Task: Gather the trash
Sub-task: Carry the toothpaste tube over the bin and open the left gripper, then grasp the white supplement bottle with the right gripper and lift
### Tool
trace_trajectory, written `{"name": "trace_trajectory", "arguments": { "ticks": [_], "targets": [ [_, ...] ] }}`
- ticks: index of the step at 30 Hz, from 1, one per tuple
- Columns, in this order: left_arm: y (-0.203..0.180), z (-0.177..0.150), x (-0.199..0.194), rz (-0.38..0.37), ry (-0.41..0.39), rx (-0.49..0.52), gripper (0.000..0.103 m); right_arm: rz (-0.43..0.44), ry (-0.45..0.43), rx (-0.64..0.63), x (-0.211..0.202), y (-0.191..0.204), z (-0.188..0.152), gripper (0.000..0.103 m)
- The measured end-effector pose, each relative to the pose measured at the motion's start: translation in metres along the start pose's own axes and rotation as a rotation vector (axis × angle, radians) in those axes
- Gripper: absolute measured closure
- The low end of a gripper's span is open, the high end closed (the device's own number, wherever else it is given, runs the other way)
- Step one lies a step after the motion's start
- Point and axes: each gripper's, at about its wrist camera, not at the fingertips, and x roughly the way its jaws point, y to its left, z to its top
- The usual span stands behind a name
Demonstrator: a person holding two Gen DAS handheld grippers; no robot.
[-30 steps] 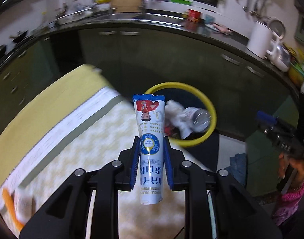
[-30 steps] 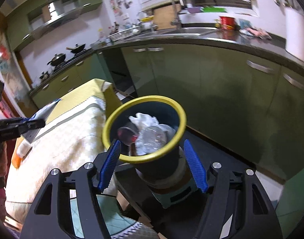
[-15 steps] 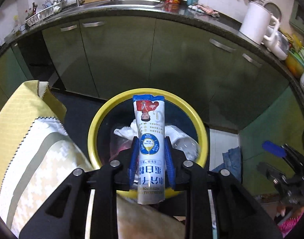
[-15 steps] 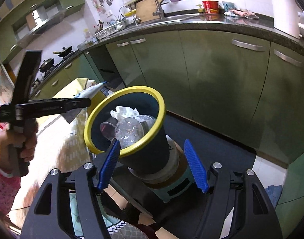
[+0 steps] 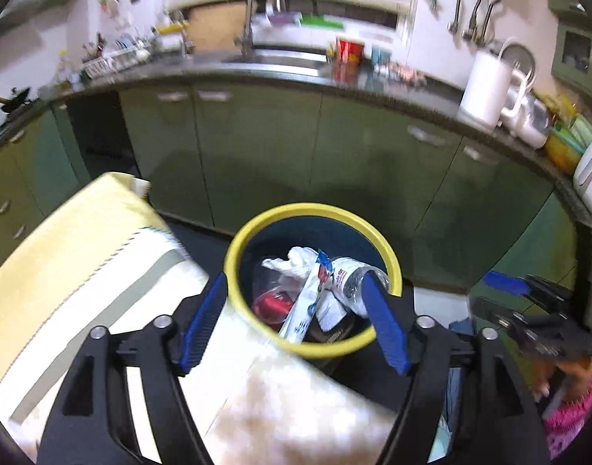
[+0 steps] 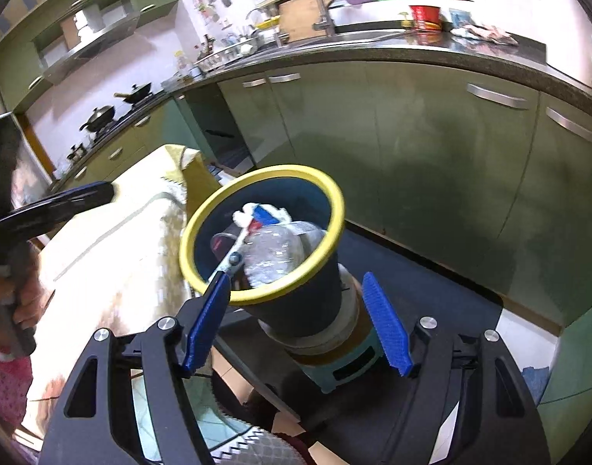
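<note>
A dark bin with a yellow rim (image 5: 237, 248) (image 6: 336, 197) stands beside the table. The white and blue tube packet (image 5: 305, 302) (image 6: 239, 242) lies inside it, leaning on the near rim, on top of crumpled white paper (image 5: 296, 261), a clear plastic bottle (image 5: 348, 281) (image 6: 276, 250) and a red item (image 5: 272, 304). My left gripper (image 5: 294, 323) is open and empty just above the bin's near side. My right gripper (image 6: 297, 319) is open and empty, its fingers on either side of the bin's body without touching it.
A table with a yellow and white cloth (image 5: 75, 255) (image 6: 113, 240) lies left of the bin. Green cabinets (image 5: 296, 155) and a dark counter with a sink run behind. The bin stands on a teal base (image 6: 346, 364). A white kettle (image 5: 487, 91) stands on the counter.
My left gripper has opened and let go of the tube packet, which has dropped into the bin. The left gripper has drawn back a little. The right gripper has stayed open by the bin.
</note>
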Motion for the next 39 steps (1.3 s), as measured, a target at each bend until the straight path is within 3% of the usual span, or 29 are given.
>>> {"name": "trace_trajectory", "arguments": {
  "ticks": [8, 14, 20, 27, 30, 33, 39],
  "targets": [
    [0.052, -0.05, -0.108, 0.083, -0.142, -0.096, 0.022, 0.078, 0.053, -0.14, 0.021, 0.066, 0.001, 0.033],
    [0.115, -0.089, -0.17, 0.21, -0.217, -0.231, 0.021, 0.191, 0.098, -0.282, 0.035, 0.142, 0.0, 0.033],
    [0.165, -0.134, -0.231, 0.382, -0.26, -0.338, 0.019, 0.354, 0.125, -0.487, 0.046, 0.243, -0.01, 0.027],
    [0.182, -0.169, -0.288, 0.517, -0.3, -0.393, 0.015, 0.55, 0.176, -0.716, 0.074, 0.365, -0.038, 0.026],
    [0.184, -0.183, -0.303, 0.549, -0.315, -0.421, 0.015, 0.615, 0.215, -0.762, 0.093, 0.405, -0.05, 0.023],
    [0.187, -0.195, -0.309, 0.536, -0.319, -0.451, 0.014, 0.656, 0.254, -0.808, 0.111, 0.439, -0.063, 0.017],
    [0.199, -0.209, -0.313, 0.52, -0.318, -0.498, 0.014, 0.656, 0.285, -0.887, 0.137, 0.479, -0.08, 0.012]
  ]
}}
